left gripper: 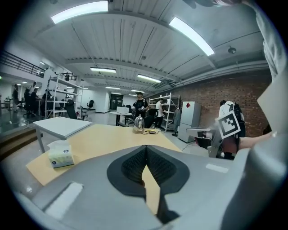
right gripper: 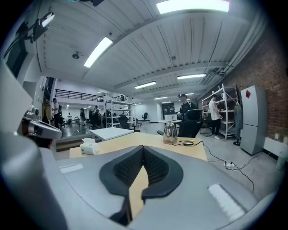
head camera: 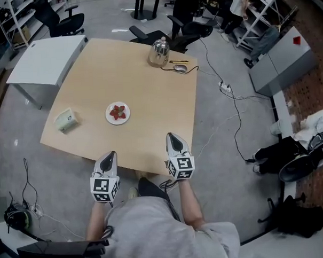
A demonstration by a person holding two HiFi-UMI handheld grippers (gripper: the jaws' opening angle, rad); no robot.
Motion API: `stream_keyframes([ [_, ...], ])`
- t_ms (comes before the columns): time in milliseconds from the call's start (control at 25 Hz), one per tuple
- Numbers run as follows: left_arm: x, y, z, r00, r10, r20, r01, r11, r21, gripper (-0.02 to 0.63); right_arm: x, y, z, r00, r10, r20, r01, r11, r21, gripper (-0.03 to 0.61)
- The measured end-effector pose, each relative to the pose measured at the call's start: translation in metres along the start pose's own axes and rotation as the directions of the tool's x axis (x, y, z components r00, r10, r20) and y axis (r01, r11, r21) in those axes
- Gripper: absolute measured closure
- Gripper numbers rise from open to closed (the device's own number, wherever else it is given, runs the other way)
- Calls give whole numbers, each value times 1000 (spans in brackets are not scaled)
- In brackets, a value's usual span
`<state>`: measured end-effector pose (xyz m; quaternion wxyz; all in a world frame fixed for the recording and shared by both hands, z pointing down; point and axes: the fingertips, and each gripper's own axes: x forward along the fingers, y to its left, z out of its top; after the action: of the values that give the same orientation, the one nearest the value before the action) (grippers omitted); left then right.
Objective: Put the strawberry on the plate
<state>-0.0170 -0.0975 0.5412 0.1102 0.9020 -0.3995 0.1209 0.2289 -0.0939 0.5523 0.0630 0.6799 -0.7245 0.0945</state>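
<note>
A red strawberry (head camera: 117, 112) lies on a small white plate (head camera: 125, 118) at the left middle of the tan table (head camera: 155, 104). My left gripper (head camera: 110, 153) hovers at the table's near edge, short of the plate, and its jaws meet with nothing between them. To its right, my right gripper (head camera: 169, 135) reaches just over the same edge, also shut and empty. In the left gripper view the left gripper (left gripper: 146, 147) has its tips together, as does the right gripper (right gripper: 143, 147) in the right gripper view. Neither gripper view shows the plate.
A tissue box (head camera: 66, 120) sits near the table's left edge. A steel kettle (head camera: 158, 51) and a mouse (head camera: 180, 68) stand at the far side. A white table (head camera: 46, 60) adjoins at far left. Cables (head camera: 232, 104) trail across the floor to the right.
</note>
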Motion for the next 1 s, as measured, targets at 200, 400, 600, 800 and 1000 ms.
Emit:
stream_keyframes([
  [200,1,-15,5,998,-61,15,60,998,29,594,-33,-6,-4,998,-59,20,59,998,32,572],
  [400,-2,-26,9,993,-112,24,111,993,50,594,-65,-5,-5,993,-111,37,109,993,52,572],
  [600,-9,-35,10,988,-150,32,148,987,67,594,-92,3,-11,989,-140,43,138,989,62,572],
  [800,-20,-39,9,985,-168,31,165,983,78,594,-115,10,-13,986,-159,53,155,986,64,572],
  [1000,-32,-35,6,984,-173,38,169,982,81,594,-129,16,-19,981,-182,60,178,982,65,572],
])
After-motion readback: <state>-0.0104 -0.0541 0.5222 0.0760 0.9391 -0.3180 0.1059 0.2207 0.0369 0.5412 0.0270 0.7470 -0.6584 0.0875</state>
